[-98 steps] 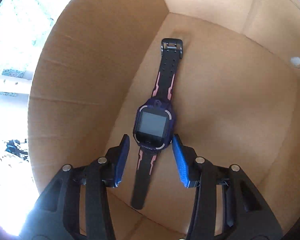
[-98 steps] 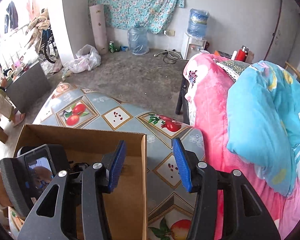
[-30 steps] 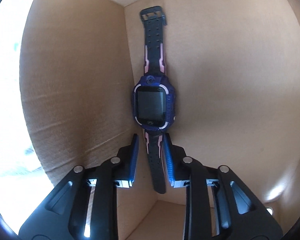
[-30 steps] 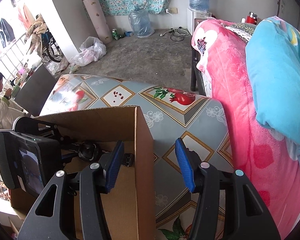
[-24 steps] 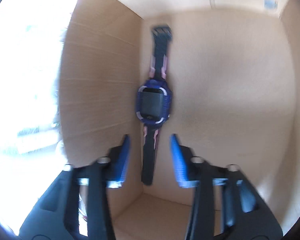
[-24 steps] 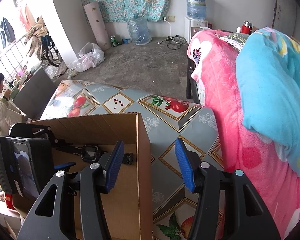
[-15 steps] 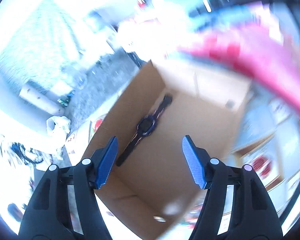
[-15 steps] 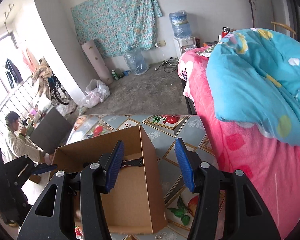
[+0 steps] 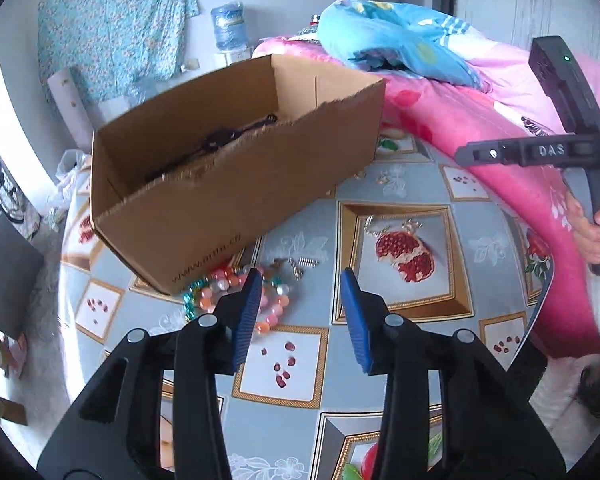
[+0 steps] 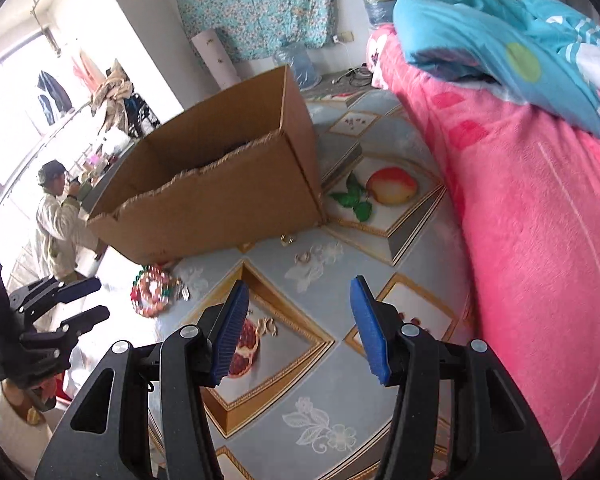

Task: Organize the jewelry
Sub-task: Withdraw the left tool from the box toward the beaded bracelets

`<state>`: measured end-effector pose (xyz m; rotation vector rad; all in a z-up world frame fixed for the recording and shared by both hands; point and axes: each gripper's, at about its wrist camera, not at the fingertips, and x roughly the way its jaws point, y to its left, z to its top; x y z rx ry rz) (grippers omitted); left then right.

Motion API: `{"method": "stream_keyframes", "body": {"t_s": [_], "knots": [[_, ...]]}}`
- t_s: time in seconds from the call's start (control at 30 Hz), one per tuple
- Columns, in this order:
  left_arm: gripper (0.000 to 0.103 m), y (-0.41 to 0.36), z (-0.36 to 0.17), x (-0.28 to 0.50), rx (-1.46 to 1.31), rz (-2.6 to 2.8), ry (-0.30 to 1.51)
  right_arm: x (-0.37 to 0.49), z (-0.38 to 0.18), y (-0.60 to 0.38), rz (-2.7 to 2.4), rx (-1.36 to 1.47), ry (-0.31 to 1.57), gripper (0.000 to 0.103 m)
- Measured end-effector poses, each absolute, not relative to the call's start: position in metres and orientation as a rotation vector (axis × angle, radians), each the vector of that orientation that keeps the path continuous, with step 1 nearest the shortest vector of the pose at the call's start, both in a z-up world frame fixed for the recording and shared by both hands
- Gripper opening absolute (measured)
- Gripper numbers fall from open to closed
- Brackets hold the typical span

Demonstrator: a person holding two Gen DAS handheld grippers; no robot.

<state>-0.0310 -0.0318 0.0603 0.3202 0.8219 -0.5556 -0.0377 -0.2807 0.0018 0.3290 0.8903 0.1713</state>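
Observation:
A brown cardboard box (image 9: 236,184) stands on the fruit-patterned tablecloth (image 9: 380,360), and the dark purple watch (image 9: 216,140) lies inside it. A colourful beaded bracelet (image 9: 228,292) rests against the box's near corner, with small metal pieces (image 9: 302,266) beside it. My left gripper (image 9: 300,312) hovers over the cloth just right of the bracelet, its jaws closing with nothing between them. My right gripper (image 10: 300,328) is open and empty above the cloth. Small rings (image 10: 287,239) lie ahead of it by the box (image 10: 220,204), and the bracelet (image 10: 152,290) is to its left.
A pink blanket (image 10: 540,240) and a blue quilt (image 10: 520,40) are piled along the table's right side. Gold earrings (image 9: 392,226) lie on a pomegranate tile. A person (image 10: 60,216) stands beyond the table's far left edge. A hand (image 9: 596,216) holds the right gripper's handle.
My left gripper let go of the watch strap, came up out of the box and rolled round over the table. The right gripper drew back toward the near side.

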Motion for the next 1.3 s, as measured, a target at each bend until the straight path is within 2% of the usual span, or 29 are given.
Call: {"method": "stream_keyframes", "body": {"t_s": [0.1,0.27,0.37,0.5,0.7,0.87,0.93,0.97,1.3], "knots": [[0.037,-0.026,0.016,-0.019,0.301,-0.554,0.824,-0.044,-0.013,-0.253,0.235,0.311,0.921,0.052],[0.036,-0.028,-0.013,-0.007,0.319,-0.56,0.827,-0.051,-0.019,-0.22,0.288,0.265,0.915,0.052],[0.029,-0.028,-0.023,0.001,0.337,-0.544,0.82,-0.05,-0.021,-0.211,0.283,0.252,0.919,0.052],[0.026,-0.023,-0.019,0.006,0.313,-0.559,0.816,-0.05,-0.027,-0.207,0.295,0.306,0.944,0.052],[0.026,-0.035,-0.023,0.013,0.405,-0.579,0.838,-0.047,-0.029,-0.203,0.294,0.318,0.956,0.052],[0.026,-0.032,-0.022,0.022,0.352,-0.589,0.889,-0.047,-0.022,-0.198,0.293,0.289,0.949,0.052],[0.019,-0.031,-0.022,0.025,0.334,-0.583,0.902,-0.047,-0.021,-0.196,0.29,0.278,0.948,0.052],[0.009,-0.033,-0.021,0.026,0.342,-0.575,0.904,-0.046,-0.021,-0.196,0.289,0.277,0.95,0.052],[0.009,-0.004,-0.001,0.02,0.139,-0.614,0.889,-0.038,-0.021,-0.183,0.295,0.25,0.964,0.052]]}}
